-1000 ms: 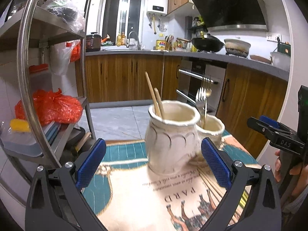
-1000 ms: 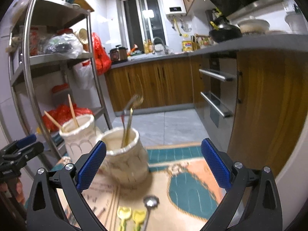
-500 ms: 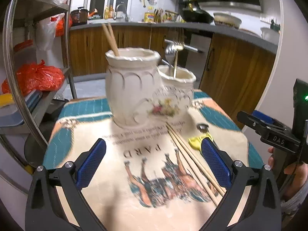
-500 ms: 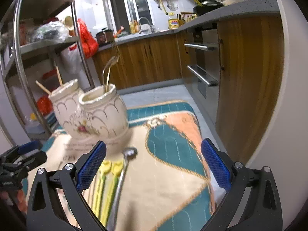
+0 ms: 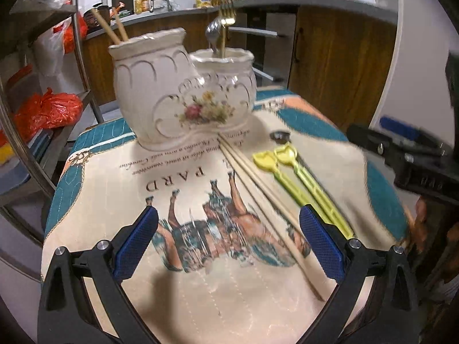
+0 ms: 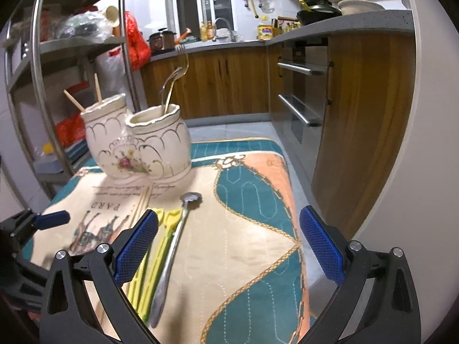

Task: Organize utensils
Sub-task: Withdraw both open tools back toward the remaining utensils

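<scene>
- Double ceramic holder (image 5: 183,97) stands at the far end of the printed cloth (image 5: 200,286). Its left pot holds two wooden chopsticks (image 5: 114,30); its right pot holds forks (image 5: 222,33), handles down. Sorting by type looks already begun — sticks one side, metal the other.
- Loose items lie on the cloth near the holder's base, all roughly parallel with ends pointing at the holder: a pair of loose chopsticks (image 5: 258,189), two yellow plastic scoops (image 5: 298,180), and a metal spoon (image 6: 172,258) just right of the scoops. Laid out this way, each handle is open to a grasp from the near side.
- Left gripper (image 5: 229,246): jaws wide apart, nothing between them, hovering over the near part of the cloth. The loose chopsticks run close by its right finger — judged the likeliest target, given the matching pot on the left.
- Right gripper (image 6: 228,248): jaws also wide apart, empty. The spoon handle and scoops lie under and beside its left finger, not centred in the gap; a shift left would probably be needed before closing.
- Risk, judged: thin sticks lying flat on soft cloth give little edge to pinch; the pair may split or roll.
- Task progress: partial. Five loose pieces not yet in the holder.
</scene>
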The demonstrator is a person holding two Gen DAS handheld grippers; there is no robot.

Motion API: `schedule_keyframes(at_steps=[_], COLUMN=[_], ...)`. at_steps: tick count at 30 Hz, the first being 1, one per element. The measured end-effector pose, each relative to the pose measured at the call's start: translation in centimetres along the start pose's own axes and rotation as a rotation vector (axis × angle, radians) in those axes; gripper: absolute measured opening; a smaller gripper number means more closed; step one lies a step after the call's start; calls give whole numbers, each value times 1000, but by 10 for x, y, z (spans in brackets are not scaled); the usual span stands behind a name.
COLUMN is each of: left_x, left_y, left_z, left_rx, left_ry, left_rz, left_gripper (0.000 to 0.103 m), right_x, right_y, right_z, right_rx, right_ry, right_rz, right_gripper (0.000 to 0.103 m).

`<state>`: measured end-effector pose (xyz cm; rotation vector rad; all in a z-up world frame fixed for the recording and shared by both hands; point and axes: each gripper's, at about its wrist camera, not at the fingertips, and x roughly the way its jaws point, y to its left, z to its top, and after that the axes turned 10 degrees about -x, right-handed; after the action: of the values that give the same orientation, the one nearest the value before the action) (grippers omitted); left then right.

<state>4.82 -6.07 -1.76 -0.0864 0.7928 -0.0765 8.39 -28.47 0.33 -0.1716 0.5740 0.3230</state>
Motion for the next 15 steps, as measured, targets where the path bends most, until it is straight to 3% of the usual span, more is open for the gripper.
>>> schedule_keyframes(at_steps=[5,10,13,15], left_x=[7,9,9,8], left_y=[-11,-23,-28,-30], left_z=[-8,-11,-13,-12], left_rx=[33,56,68,83], left_ry=[54,88,97,102], left_rz=[-20,-46,-48,-48], left_gripper=[63,48,33,13], right_x=[1,1,3,4], right_y=[-5,-4,-2,0], right_z=[-2,-4,-6,-6], right_rx=[12,-9,-23,-34], right_ry=[2,18,32,42], right_rz=[5,-15,-21,-18], right_gripper=[98,98,98,98])
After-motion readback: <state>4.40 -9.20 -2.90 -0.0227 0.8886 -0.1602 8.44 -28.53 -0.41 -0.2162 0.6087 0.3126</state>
